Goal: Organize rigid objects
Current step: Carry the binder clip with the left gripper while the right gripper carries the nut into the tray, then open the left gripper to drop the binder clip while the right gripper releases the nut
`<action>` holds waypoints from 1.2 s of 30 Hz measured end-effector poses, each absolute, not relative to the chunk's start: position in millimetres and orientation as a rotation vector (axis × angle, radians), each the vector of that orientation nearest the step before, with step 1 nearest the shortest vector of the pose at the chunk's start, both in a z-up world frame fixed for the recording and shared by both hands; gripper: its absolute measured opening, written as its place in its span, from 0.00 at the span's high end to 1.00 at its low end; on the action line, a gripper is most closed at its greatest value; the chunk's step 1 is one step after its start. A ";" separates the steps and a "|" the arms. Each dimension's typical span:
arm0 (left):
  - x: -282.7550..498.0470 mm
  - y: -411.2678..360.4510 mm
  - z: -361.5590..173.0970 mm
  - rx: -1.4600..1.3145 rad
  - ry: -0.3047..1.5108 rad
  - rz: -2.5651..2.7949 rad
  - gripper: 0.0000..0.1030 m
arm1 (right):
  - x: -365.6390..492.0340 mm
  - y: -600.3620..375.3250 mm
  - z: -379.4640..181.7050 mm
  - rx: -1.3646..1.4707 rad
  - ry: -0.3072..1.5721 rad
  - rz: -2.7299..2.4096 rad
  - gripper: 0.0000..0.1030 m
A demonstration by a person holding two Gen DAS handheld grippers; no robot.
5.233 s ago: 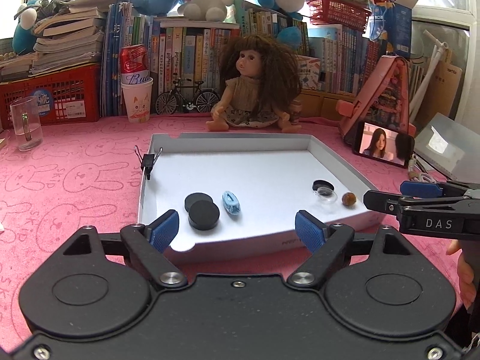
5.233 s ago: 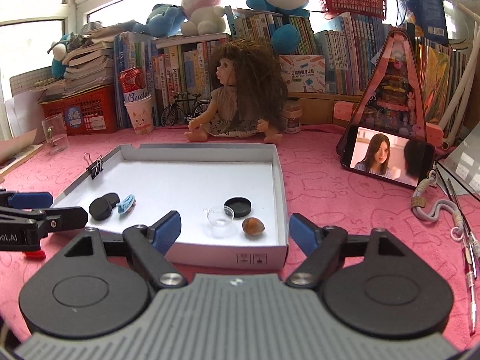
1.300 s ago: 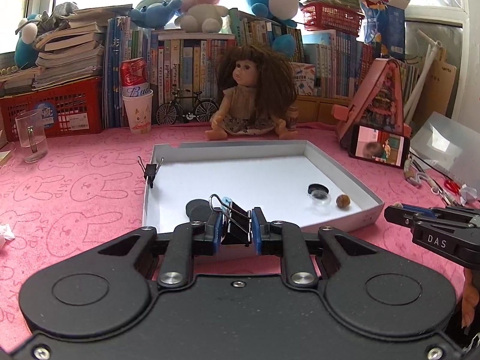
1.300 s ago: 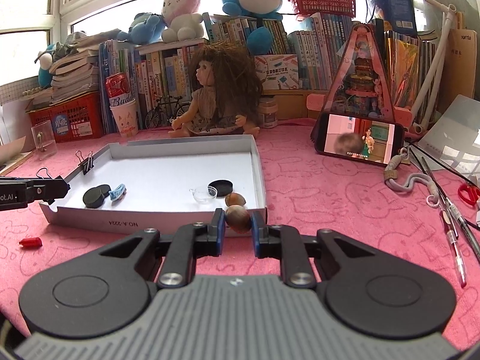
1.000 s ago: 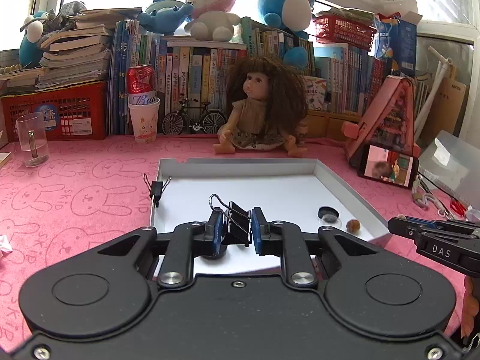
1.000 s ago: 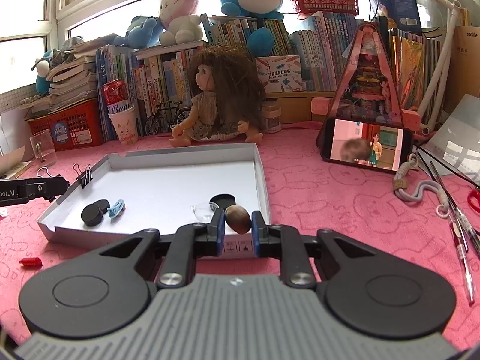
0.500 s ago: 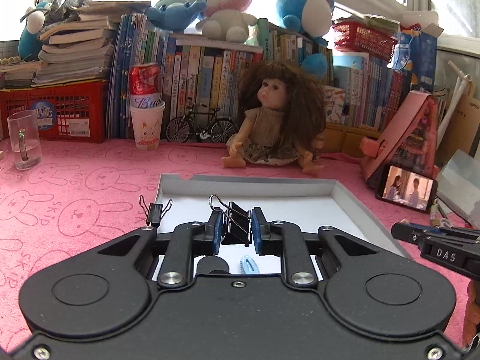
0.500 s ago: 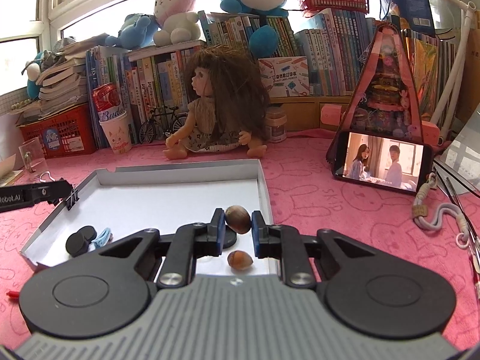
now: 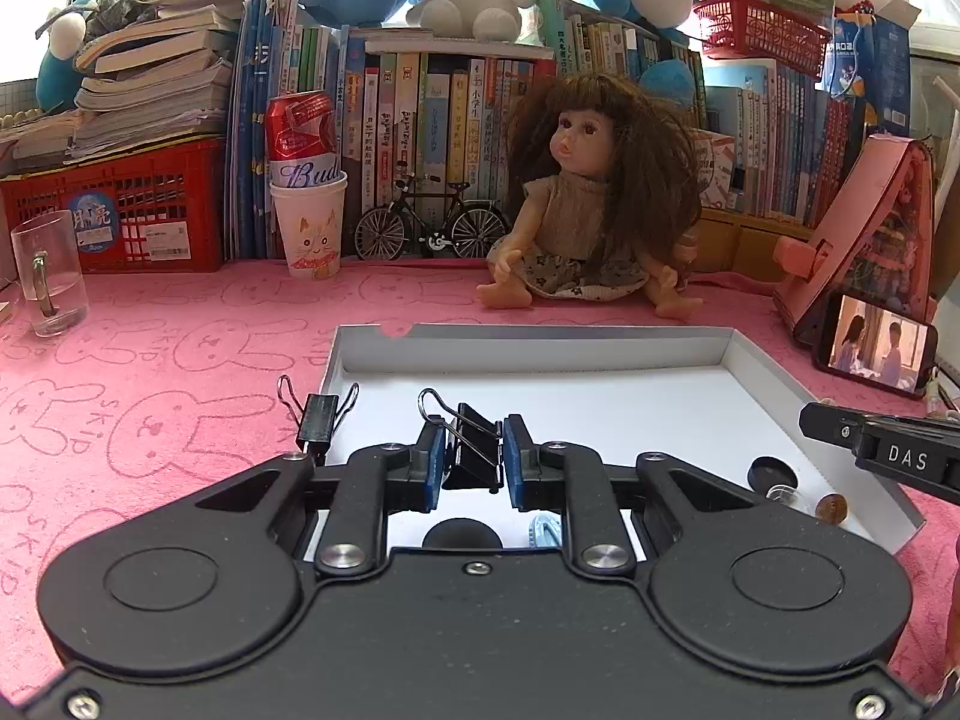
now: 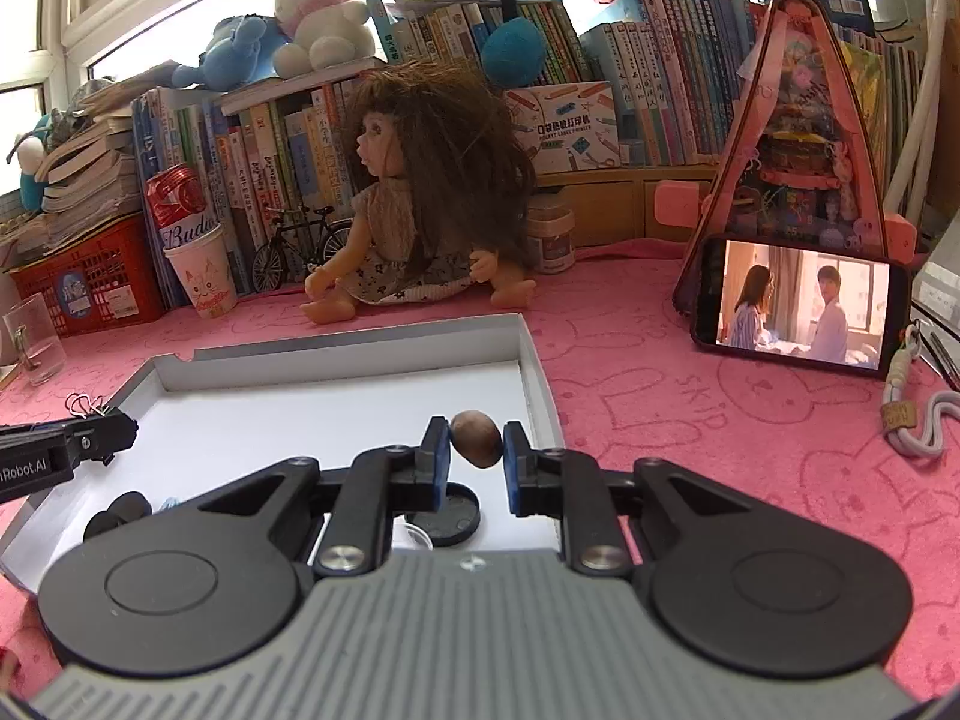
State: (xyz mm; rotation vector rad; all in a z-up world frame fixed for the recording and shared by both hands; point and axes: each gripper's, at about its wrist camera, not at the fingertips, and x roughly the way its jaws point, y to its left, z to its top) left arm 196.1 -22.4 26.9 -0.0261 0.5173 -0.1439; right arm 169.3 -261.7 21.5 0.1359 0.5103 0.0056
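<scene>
Item 1, left gripper (image 9: 473, 461): jaws clamped on a black binder clip (image 9: 471, 450), wire handles tilted up and to the left; I hold it above the near part of the white tray (image 9: 540, 341)

Item 2, right gripper (image 10: 476, 461): jaws clamped on a brown nut (image 10: 475, 429), held over the tray's near right corner, just inside its right wall (image 10: 540, 384)

Item 3, tray contents as I read them from the left wrist view: a black disc (image 9: 460, 535) and a pale blue clip (image 9: 543, 531) partly hidden under my left gripper; a black cap (image 9: 771, 471), a small clear piece beside it, and a second nut (image 9: 831, 507) near the right wall

Item 4, second binder clip (image 9: 318, 417): clipped upright on the tray's left wall

Item 5, surroundings: pink cloth (image 9: 150, 372), doll (image 9: 591, 204) behind the tray, phone (image 10: 798, 303) playing video to the right; none of these are in my way

Step in hand, by my judgement: carrying two pieces in for deposit, both already over the tray

Next move calls for: lowering each gripper close to the tray floor before parting the jaws. The nut is round and will likely roll, so I would release it low and by the other nut. The clip wants setting down flat, clear of the disc and blue clip beneath it
</scene>
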 end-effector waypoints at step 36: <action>208.4 -32.7 5.2 -0.010 0.586 -0.150 0.81 | 191.2 -253.0 13.9 0.126 0.561 0.003 0.77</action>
